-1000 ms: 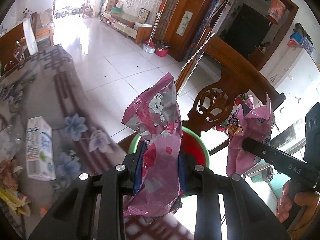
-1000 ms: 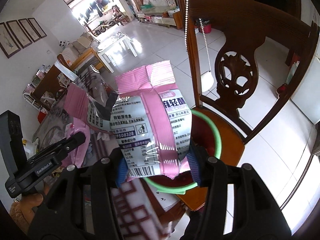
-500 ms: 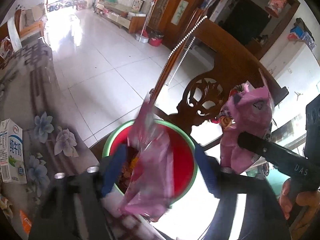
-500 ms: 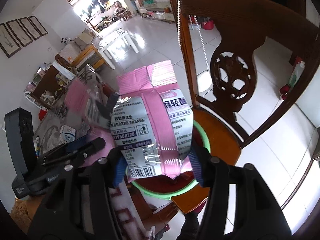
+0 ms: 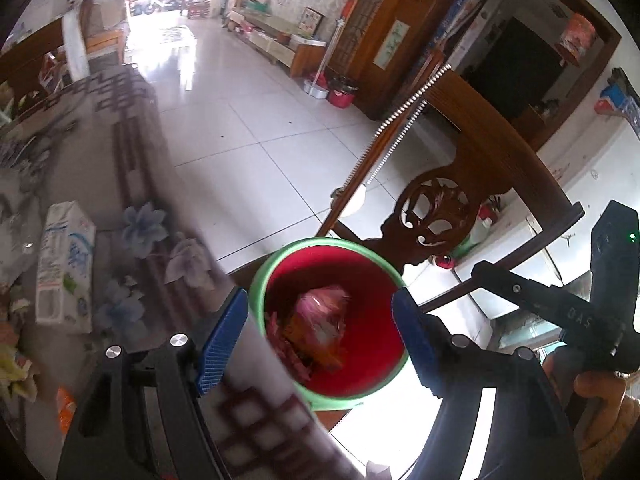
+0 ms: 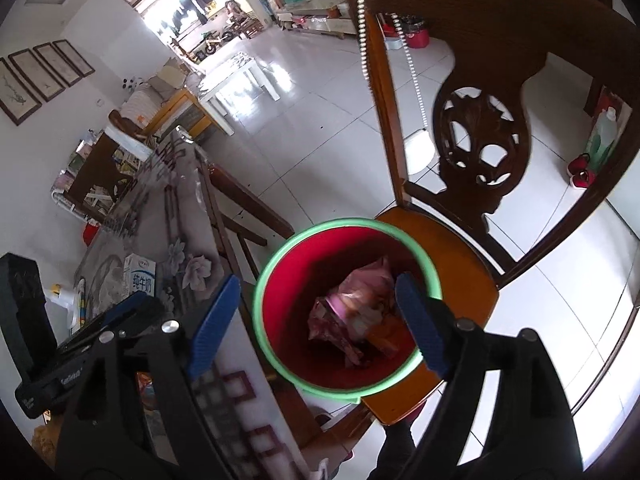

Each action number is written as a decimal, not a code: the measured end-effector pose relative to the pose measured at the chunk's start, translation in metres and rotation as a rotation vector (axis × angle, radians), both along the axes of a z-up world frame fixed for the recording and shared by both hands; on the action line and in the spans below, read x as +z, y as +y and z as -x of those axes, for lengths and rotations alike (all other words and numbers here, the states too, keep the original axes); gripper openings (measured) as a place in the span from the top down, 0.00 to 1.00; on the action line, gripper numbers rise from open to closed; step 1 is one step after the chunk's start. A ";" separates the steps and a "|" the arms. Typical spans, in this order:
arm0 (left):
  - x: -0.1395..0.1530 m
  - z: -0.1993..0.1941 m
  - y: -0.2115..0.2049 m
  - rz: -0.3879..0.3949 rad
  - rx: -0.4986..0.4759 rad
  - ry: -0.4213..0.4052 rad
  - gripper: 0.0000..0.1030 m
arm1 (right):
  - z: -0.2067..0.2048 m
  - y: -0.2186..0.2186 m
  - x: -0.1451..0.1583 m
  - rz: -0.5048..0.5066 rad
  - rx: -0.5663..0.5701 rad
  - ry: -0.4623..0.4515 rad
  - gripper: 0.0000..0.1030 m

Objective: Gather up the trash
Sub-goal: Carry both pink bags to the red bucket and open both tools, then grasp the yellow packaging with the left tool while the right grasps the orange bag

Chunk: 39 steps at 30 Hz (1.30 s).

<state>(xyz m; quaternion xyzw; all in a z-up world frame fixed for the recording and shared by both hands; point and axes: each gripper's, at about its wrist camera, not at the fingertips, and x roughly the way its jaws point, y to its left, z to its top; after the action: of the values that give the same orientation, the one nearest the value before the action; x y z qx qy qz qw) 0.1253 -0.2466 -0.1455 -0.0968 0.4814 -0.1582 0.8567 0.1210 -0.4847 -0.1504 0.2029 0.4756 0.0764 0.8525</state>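
A red bin with a green rim point(image 5: 280, 256) stands on a wooden chair seat point(image 6: 460, 264); the bin's rim also shows in the right wrist view point(image 6: 344, 223). Pink snack wrappers point(image 5: 322, 312) lie inside it, seen too in the right wrist view point(image 6: 356, 300). My left gripper point(image 5: 320, 336) is open and empty above the bin. My right gripper point(image 6: 316, 316) is open and empty above the bin too. The right gripper shows at the right of the left wrist view point(image 5: 552, 300). The left gripper's body shows at the lower left of the right wrist view.
A table with a floral cloth point(image 5: 132, 168) lies left of the bin. A white milk carton point(image 5: 66, 268) lies on it, seen also in the right wrist view point(image 6: 140, 278). More scraps point(image 5: 12, 364) lie at its left edge. The carved chair back point(image 6: 480, 128) rises behind the bin.
Both grippers opened. The two pink wrappers dropped out of them into the red bin.
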 end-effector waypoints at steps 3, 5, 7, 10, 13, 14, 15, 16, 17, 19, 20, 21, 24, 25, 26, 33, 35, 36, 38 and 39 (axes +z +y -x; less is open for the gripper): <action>0.002 0.008 0.021 0.004 0.031 -0.006 0.31 | -0.002 0.025 0.001 0.002 0.038 0.001 0.24; 0.005 0.016 0.042 0.006 0.061 -0.011 0.31 | -0.002 0.040 0.001 0.002 0.058 0.001 0.24; 0.006 0.022 0.061 0.006 0.089 -0.016 0.31 | -0.001 0.060 0.002 0.004 0.084 0.001 0.24; 0.007 0.035 0.094 0.001 0.132 -0.014 0.31 | 0.005 0.091 0.004 0.007 0.120 0.002 0.24; 0.006 0.046 0.131 -0.009 0.177 -0.008 0.31 | 0.012 0.119 0.005 0.008 0.149 0.005 0.24; 0.005 0.049 0.140 -0.013 0.188 -0.006 0.31 | 0.014 0.127 0.005 0.007 0.156 0.007 0.24; 0.004 0.054 0.156 -0.022 0.210 -0.003 0.31 | 0.017 0.139 0.005 0.006 0.167 0.009 0.24; 0.002 0.058 0.169 -0.029 0.228 0.000 0.31 | 0.020 0.146 0.005 0.006 0.173 0.009 0.24; 0.000 0.061 0.183 -0.036 0.254 0.004 0.31 | 0.023 0.155 0.005 0.007 0.179 0.009 0.24; -0.006 0.068 0.213 -0.035 0.315 0.019 0.31 | 0.028 0.171 0.004 0.006 0.187 0.012 0.23; -0.010 0.070 0.225 -0.032 0.345 0.031 0.31 | 0.032 0.178 0.003 0.004 0.189 0.015 0.23; -0.016 0.072 0.244 -0.025 0.388 0.054 0.31 | 0.034 0.184 0.001 0.001 0.192 0.019 0.23; -0.036 0.074 0.281 0.033 0.479 0.124 0.31 | 0.045 0.204 -0.003 0.001 0.203 0.033 0.23; -0.041 0.073 0.288 0.055 0.496 0.142 0.31 | 0.048 0.209 -0.003 0.002 0.205 0.036 0.23; -0.047 0.071 0.293 0.073 0.509 0.158 0.31 | 0.050 0.213 -0.003 0.004 0.204 0.038 0.23; -0.083 0.040 0.300 0.092 0.528 0.248 0.29 | 0.064 0.230 0.005 0.030 0.198 0.025 0.23; -0.090 0.037 0.298 0.079 0.506 0.268 0.33 | 0.067 0.232 0.007 0.042 0.199 0.022 0.23; -0.092 0.038 0.297 0.068 0.498 0.275 0.38 | 0.068 0.234 0.007 0.047 0.200 0.022 0.23; -0.092 0.044 0.300 0.058 0.477 0.254 0.56 | 0.069 0.237 0.008 0.052 0.201 0.025 0.23; -0.091 0.048 0.302 0.073 0.456 0.255 0.61 | 0.068 0.238 0.007 0.053 0.203 0.028 0.23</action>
<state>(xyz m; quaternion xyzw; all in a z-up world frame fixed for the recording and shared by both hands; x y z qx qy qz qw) 0.0778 0.0557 -0.2368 -0.2528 0.5452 0.0350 0.7985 0.0531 -0.2463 -0.1429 0.1321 0.5074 0.1467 0.8388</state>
